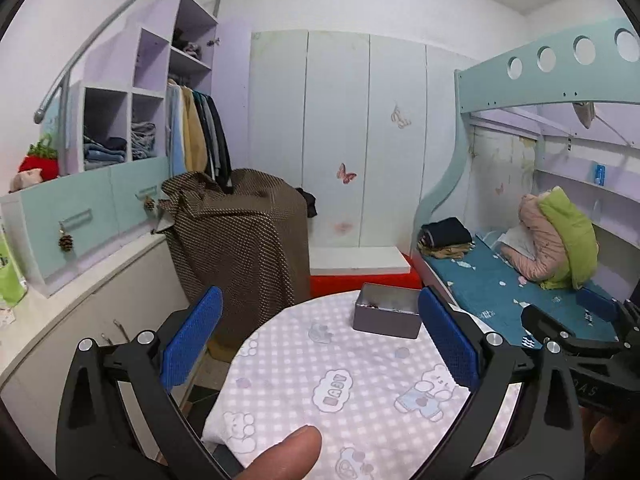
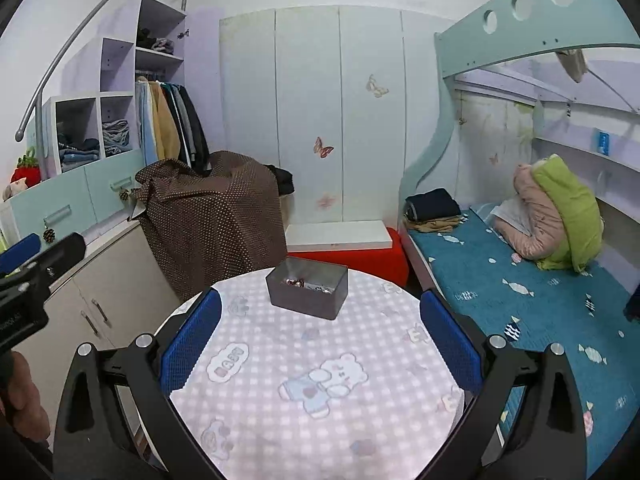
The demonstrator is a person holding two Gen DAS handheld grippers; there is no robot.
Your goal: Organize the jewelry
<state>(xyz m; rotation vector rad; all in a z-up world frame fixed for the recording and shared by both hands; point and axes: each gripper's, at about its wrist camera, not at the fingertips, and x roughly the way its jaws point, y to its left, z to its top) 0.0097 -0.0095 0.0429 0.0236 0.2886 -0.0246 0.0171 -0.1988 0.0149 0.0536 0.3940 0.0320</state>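
A grey open box stands at the far side of a round table covered in a pink checked cloth with bears. Small jewelry pieces lie inside it. The box also shows in the left wrist view, ahead and right of centre. My left gripper is open and empty, held above the near part of the table. My right gripper is open and empty, above the table with the box ahead between its fingers. The right gripper shows at the right edge of the left view.
A piece of furniture under a brown dotted cloth stands behind the table on the left. A red box with a white board sits behind it. A bed with a blue sheet runs along the right. Low cabinets line the left.
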